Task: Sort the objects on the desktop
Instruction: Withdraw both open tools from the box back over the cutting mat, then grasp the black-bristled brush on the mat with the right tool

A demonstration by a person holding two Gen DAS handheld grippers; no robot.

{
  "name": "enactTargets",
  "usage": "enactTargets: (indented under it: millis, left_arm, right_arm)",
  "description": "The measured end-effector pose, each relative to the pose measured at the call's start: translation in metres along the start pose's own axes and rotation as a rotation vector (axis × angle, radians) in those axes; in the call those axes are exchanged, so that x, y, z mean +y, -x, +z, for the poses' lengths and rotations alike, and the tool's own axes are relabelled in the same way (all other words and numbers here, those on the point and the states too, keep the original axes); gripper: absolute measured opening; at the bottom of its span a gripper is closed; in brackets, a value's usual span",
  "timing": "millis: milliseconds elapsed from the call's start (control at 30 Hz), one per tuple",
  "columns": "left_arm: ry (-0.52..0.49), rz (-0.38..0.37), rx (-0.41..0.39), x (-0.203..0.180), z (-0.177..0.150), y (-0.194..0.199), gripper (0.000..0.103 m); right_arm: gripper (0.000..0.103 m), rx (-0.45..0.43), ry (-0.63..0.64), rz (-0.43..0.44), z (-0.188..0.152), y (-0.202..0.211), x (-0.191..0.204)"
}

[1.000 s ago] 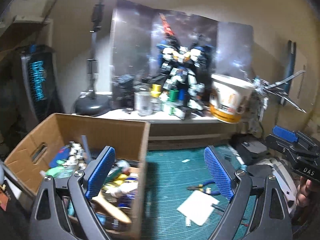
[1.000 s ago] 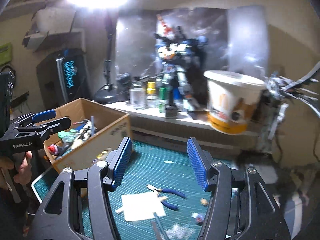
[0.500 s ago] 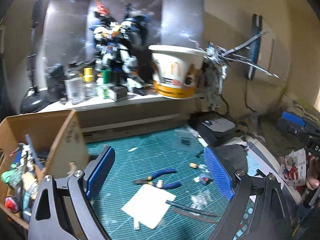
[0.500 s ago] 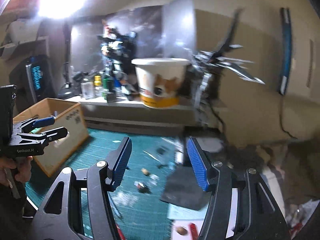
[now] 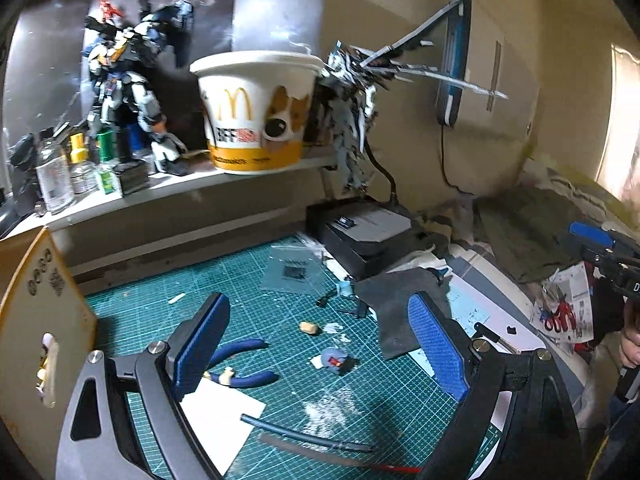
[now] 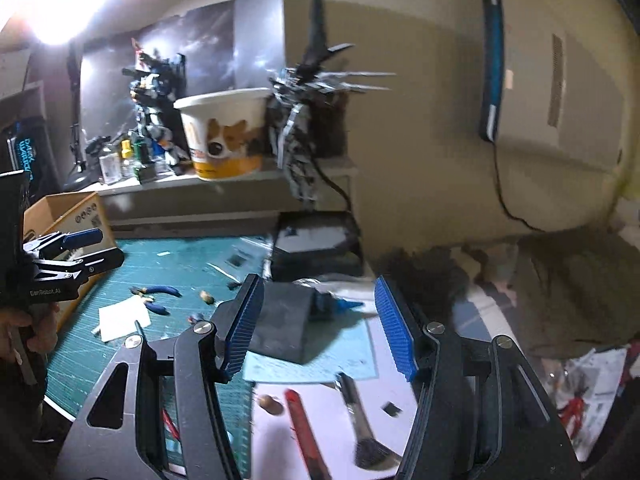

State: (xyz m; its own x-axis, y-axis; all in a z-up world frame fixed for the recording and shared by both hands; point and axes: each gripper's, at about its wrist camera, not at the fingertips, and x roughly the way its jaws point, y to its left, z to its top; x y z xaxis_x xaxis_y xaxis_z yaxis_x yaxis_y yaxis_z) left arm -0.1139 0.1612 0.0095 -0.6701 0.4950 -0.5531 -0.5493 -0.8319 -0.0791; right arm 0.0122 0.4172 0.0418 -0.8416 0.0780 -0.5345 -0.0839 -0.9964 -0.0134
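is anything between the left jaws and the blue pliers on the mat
Nothing visible blocks them. The left gripper stands open and empty above the green mat, and the blue pliers lie in the open just beyond its left finger, beside the white paper. That finger hides only their head.

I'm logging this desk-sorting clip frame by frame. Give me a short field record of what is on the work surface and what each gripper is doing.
surface: green cutting mat
tools on mat: blue-handled pliers, white paper sheet
tools to the right of the mat: brush, red utility knife
box: cardboard box at the mat's left edge
shelf: paper bucket, robot model, small bottles
left gripper: open, empty
right gripper: open, empty
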Motion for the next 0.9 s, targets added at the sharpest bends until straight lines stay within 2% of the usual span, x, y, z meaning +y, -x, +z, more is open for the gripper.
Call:
enactTargets:
  millis: [267,567,733,900]
  left_arm:
    - [-0.010,-0.011,0.038,-0.009,-0.011,-0.021,0.091]
    - [0.015,-0.014,0.103,-0.002,-0.047,-0.037,0.092]
    - [0.016,0.003,0.132,0.008,-0.064,-0.039,0.092]
    - [-0.004,0.001,0.160,0.006,-0.074,-0.043,0.092]
  right_arm:
    - [0.051,0.056,-0.043,-0.037,-0.026,-0.006,-0.031]
    - [0.030,0.228,-0.059,-0.002,-0.077,-0.062,-0.056]
    - [0.027,0.303,-0.032,0.030,-0.101,-0.086,-0.057]
    - [0.023,0.326,0.023,0.050,-0.113,-0.096,-0.045]
